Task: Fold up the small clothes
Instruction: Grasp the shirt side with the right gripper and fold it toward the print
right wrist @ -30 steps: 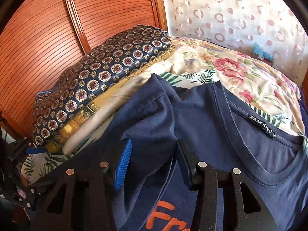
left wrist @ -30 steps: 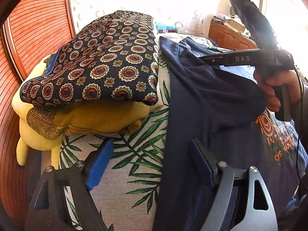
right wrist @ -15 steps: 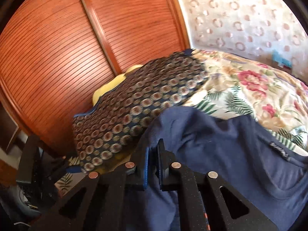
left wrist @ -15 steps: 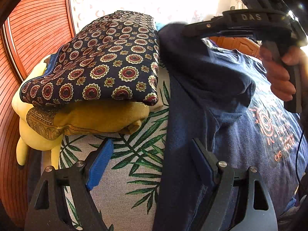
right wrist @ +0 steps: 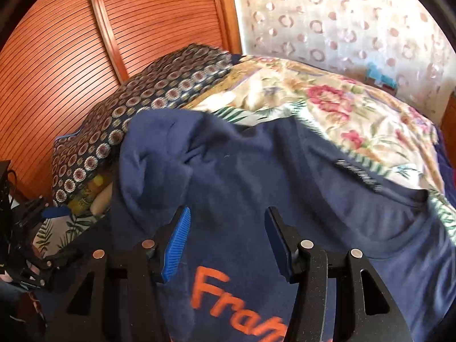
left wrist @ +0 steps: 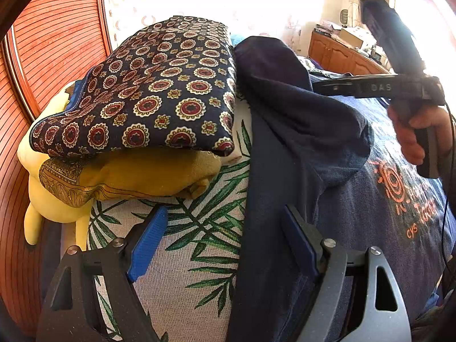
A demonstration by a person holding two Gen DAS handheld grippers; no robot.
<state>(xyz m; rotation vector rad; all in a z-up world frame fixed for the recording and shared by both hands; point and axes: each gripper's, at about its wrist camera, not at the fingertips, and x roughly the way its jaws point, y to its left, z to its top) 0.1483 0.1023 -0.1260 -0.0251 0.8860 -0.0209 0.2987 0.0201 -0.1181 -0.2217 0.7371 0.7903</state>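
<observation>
A navy T-shirt [right wrist: 256, 176] with orange print lies spread on the bed, front side up, its neckline toward the flowered end of the bedspread [right wrist: 327, 105]. One sleeve [left wrist: 299, 119] is turned in over the chest and lies there in a loose hump, its cuff just short of the orange sun print. In the right wrist view the same sleeve bunches up at the shirt's left shoulder, with the letters "Fra" showing below it.

The right tool [right wrist: 226, 242] hangs over the chest of the shirt, just behind the folded sleeve. Its jaws are opening, and nothing is pinched between them; only the flat shirt lies underneath. From the left wrist view it shows as a black bar marked "DAS", held by a hand [left wrist: 413, 131] on the grip.

The left tool [left wrist: 225, 242] is spread wide above the shirt's side edge, one pad [left wrist: 146, 245] over the palm-leaf bedspread and the other over the navy cloth, gripping nothing.

Beside the shirt, touching its shoulder, sits a pile of folded cloths: a dark one with red and cream medallions [left wrist: 148, 94] on top, a mustard one [left wrist: 128, 176] under it. Behind the pile stands a slatted wooden door [right wrist: 142, 22], and a pale curtain [right wrist: 342, 14] hangs beyond the bed.
</observation>
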